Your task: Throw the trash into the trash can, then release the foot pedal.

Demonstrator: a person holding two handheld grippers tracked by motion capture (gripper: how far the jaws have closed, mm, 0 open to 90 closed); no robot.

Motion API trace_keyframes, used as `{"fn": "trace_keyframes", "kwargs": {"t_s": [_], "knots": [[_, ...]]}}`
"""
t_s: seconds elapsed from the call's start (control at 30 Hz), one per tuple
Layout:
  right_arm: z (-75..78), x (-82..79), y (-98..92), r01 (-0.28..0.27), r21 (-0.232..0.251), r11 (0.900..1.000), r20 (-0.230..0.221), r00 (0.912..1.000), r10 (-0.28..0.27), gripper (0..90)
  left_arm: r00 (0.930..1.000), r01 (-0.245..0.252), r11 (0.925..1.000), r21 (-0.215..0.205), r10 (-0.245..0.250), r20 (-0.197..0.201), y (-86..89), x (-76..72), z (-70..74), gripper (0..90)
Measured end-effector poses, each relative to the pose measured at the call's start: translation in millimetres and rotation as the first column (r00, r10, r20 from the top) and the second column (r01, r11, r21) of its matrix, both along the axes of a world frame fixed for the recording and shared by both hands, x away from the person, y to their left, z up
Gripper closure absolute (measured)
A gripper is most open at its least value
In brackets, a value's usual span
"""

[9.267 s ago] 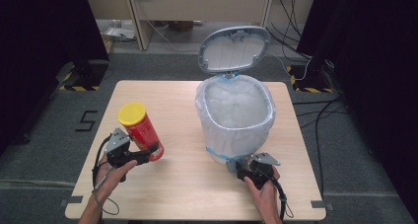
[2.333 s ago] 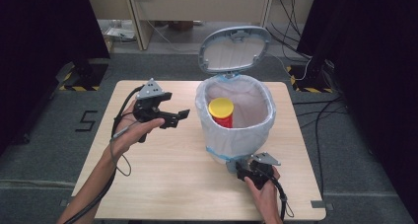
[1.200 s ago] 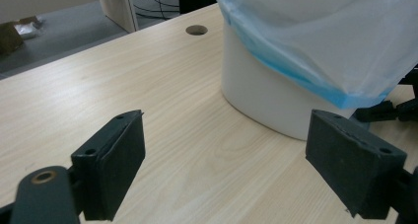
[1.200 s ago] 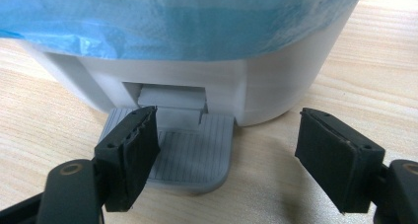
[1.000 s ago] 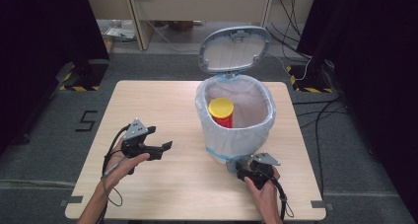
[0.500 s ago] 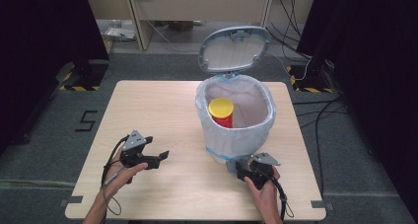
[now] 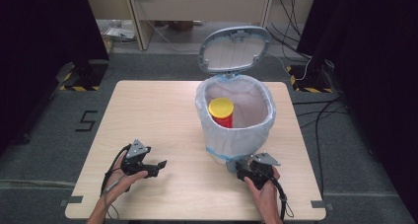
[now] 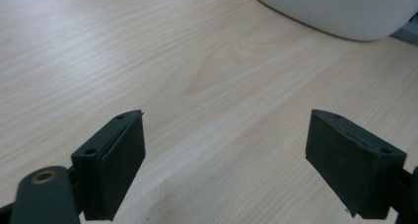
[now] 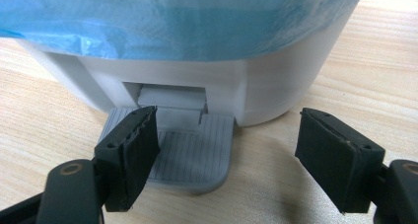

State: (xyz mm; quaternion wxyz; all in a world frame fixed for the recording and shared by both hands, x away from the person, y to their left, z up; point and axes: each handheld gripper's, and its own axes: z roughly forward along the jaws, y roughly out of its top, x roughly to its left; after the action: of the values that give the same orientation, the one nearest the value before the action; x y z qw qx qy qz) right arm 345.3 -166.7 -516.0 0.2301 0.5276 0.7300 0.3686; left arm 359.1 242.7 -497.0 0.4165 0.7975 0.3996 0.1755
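Since one second ago, my left claw (image 7: 158,168) has lowered toward the table (image 7: 157,110); its jaws stand wide with nothing between them. My right claw (image 7: 233,167) is unmoved, jaws apart, one resting on the single pedal (image 9: 190,152). One bin (image 7: 236,137), lid (image 7: 234,49) raised. One red can (image 7: 222,111) stands inside the bin.

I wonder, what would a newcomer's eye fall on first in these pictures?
Probably the red canister with a yellow lid, standing inside the white pedal bin with a blue-edged liner on the right half of the light wooden table. Next, the bin's grey lid, standing open at the far rim.
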Motion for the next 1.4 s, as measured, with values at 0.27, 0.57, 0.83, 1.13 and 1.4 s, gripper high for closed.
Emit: {"fn": "trace_keyframes", "kwargs": {"t_s": [0.27, 0.57, 0.83, 1.13, 1.4], "knots": [[0.1, -0.3, 0.4, 0.002, -0.001, 1.000, 0.000, 1.0000, -0.002, 24.3, 0.9995, -0.005, 0.9996, 0.029, 0.006, -0.030, 0.1, -2.2, -12.0, 14.8], [0.1, -0.8, 1.1, 0.002, -0.012, 1.000, 0.008, 1.0000, -0.002, 24.3, 0.9981, -0.001, 0.9971, 0.077, 0.006, -0.062, -1.4, -4.8, -25.0, 14.9], [0.1, -0.9, 1.3, 0.003, -0.011, 1.000, 0.010, 0.9999, -0.003, 24.3, 0.9987, -0.012, 0.9963, 0.085, 0.016, -0.048, 1.3, -4.6, -27.1, 14.0], [0.0, -1.0, 1.3, 0.004, -0.012, 1.000, 0.010, 0.9999, -0.004, 24.3, 0.9987, -0.006, 0.9964, 0.085, 0.010, -0.050, 0.5, -4.4, -27.5, 12.2], [0.0, -1.0, 1.4, 0.004, -0.013, 1.000, 0.011, 0.9999, -0.003, 24.3, 0.9987, -0.006, 0.9964, 0.084, 0.011, -0.050, 0.4, -4.4, -27.5, 12.1]]}}
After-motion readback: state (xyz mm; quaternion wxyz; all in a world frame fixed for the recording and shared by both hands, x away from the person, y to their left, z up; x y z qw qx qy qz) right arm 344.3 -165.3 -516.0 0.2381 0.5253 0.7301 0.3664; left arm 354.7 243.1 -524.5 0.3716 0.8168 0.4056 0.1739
